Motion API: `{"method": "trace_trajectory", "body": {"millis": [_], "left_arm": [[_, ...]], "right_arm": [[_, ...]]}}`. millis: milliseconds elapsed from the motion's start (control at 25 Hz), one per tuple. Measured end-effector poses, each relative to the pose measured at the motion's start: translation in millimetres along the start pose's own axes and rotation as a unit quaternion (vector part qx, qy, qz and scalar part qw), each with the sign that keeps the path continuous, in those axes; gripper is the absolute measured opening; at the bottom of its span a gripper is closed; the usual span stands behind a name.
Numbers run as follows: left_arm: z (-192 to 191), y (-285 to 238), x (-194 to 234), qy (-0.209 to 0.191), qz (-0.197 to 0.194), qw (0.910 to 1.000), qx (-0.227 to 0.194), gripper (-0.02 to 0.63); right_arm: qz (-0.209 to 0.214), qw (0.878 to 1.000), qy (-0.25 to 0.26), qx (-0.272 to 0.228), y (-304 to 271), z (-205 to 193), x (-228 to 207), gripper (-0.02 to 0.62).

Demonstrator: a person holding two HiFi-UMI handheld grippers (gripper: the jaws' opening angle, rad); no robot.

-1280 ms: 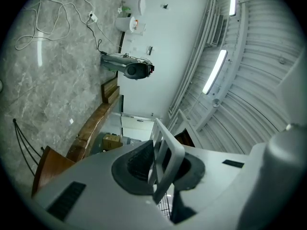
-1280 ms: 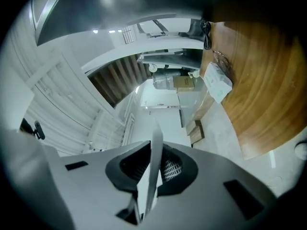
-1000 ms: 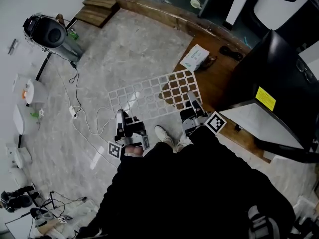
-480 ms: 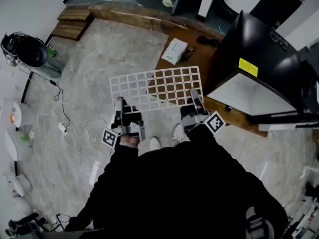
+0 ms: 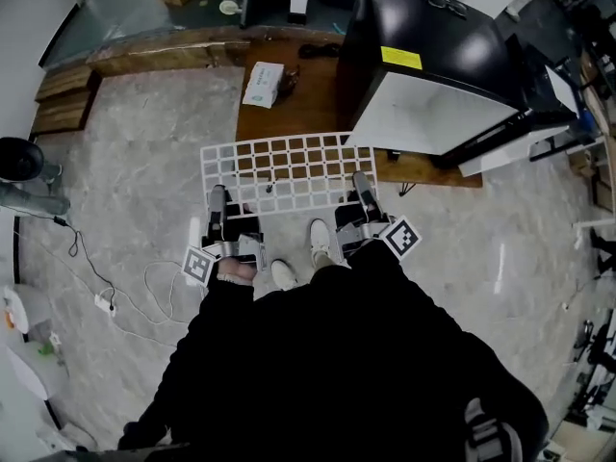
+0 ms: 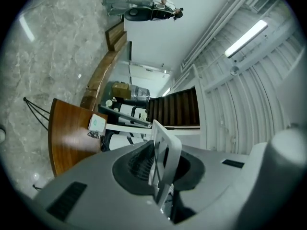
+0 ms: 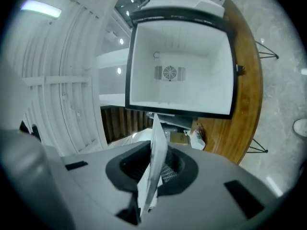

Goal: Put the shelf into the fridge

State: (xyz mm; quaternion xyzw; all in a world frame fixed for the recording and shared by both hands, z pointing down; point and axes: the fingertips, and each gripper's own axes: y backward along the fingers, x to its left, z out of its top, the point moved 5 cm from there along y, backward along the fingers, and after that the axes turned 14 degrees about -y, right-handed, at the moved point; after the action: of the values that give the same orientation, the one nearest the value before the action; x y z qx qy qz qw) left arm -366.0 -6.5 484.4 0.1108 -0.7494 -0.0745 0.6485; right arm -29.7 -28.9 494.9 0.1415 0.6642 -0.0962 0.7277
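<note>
Transport step under way: left hand-held gripper (image 5: 218,203) and right hand-held gripper (image 5: 362,189) each pinching near edge of shelf (image 5: 289,173), carrying it level, just short of open fridge (image 5: 433,27). Next move, likely: aligning shelf with fridge cavity, sliding in.

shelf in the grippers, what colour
The shelf is white, a square grid; head view shows it best.

Grey marble floor (image 5: 135,162). Wood worktop (image 5: 308,109) ahead of the fingers (image 5: 364,191) carries the fridge (image 5: 433,85) right and a box (image 5: 264,83) left.
</note>
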Motion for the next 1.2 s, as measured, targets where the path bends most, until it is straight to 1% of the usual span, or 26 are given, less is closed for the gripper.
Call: {"method": "trace_trajectory", "body": {"millis": [160, 320, 480, 600, 800, 1000, 1080, 1200], "left_arm": [[-35, -3, 0, 0.02, 0.0, 0.9987, 0.046, 0.038], [-55, -11, -4, 0.031, -0.008, 0.9957, 0.087, 0.038], [-114, -21, -12, 0.032, -0.015, 0.9917, 0.123, 0.038], [-146, -28, -14, 0.027, -0.013, 0.9896, 0.141, 0.037], [-202, -44, -21, 0.016, -0.009, 0.989, 0.147, 0.035], [-262, -58, -28, 0.004, -0.004, 0.99, 0.141, 0.034], [-288, -72, -32, -0.005, -0.003, 0.9907, 0.136, 0.034], [-330, -107, -42, -0.014, 0.005, 0.9916, 0.129, 0.034]], "right_arm": [[-0.004, 0.999, 0.011, -0.05, 38, 24, 5, 0.037], [-0.003, 0.995, 0.023, -0.092, 61, 37, 12, 0.037], [0.006, 0.991, 0.028, -0.128, 93, 87, 20, 0.037], [0.01, 0.99, 0.026, -0.141, 105, 115, 22, 0.037], [0.011, 0.989, 0.022, -0.144, 112, 174, 28, 0.037], [0.026, 0.991, 0.022, -0.129, 112, 239, 40, 0.037], [0.029, 0.992, 0.015, -0.122, 107, 270, 44, 0.037], [0.026, 0.993, 0.004, -0.111, 90, 323, 55, 0.036]]}}
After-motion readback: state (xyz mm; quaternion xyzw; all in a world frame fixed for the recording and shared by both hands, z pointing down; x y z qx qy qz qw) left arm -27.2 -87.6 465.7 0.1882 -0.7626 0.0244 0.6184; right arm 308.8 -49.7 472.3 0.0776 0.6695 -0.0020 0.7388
